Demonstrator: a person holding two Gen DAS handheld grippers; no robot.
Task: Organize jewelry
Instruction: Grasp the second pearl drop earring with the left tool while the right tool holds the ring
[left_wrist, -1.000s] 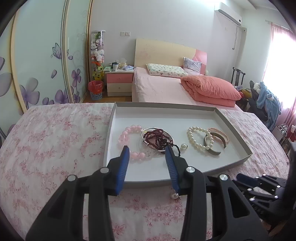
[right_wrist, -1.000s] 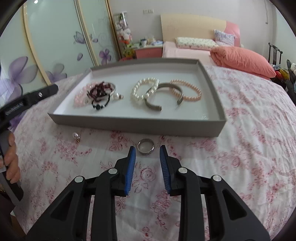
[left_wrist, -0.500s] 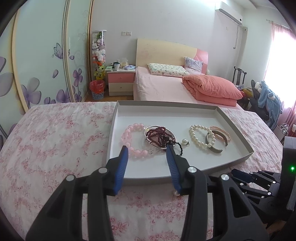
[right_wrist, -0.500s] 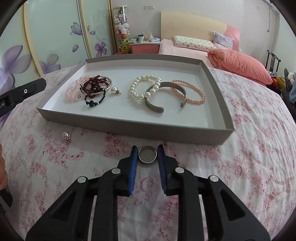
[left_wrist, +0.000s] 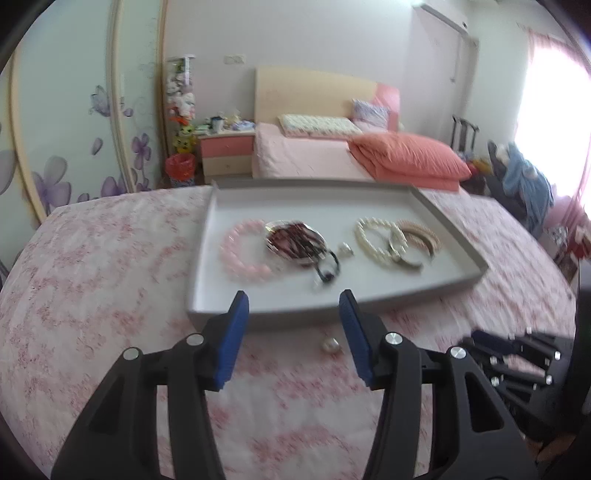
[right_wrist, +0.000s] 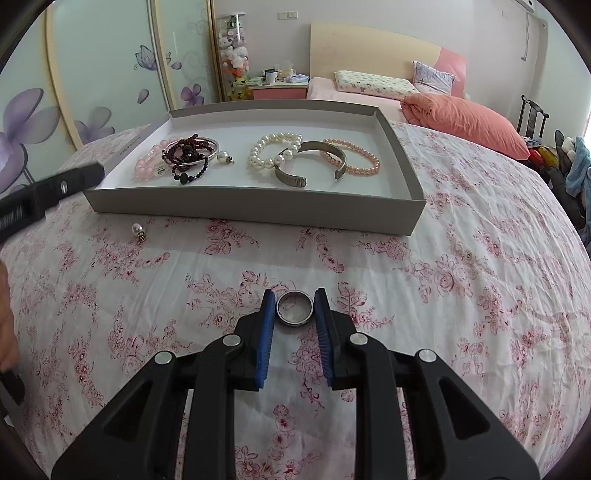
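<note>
A: In the right wrist view the right tool (right_wrist: 294, 308) had its two blue pads either side of the metal ring (right_wrist: 295, 313), which lay flat on the flowered cloth of the surface (right_wrist: 461, 280), well short of the grey tray (right_wrist: 255, 205). The jaws were narrowed to about the ring's width. Whether the pads truly pinched it or only flanked it could not be told.

B: Then the step seemed to be the grasp. To do it well, the person would likely have needed to squeeze evenly across the ring's widest part. A smooth round band could squirt out sideways, and soft cloth could bunch under the tips. A straight lift, then a carry over the tray's near wall, looked sensible.

A: The left tool (left_wrist: 293, 325) stood wide open and held nothing. It pointed at the tray's near-left corner.

B: That view was blurred, yet it showed a pearl earring (left_wrist: 330, 346) on the cloth just before the near wall, between the left tool's tips. The right view placed the same earring (right_wrist: 139, 231) off the tray's near-left corner.

A: Only the right view showed the ring. Only it showed the bracelets (right_wrist: 275, 151) sharply, and the cuff (right_wrist: 310, 162) lying partly over them.
</note>
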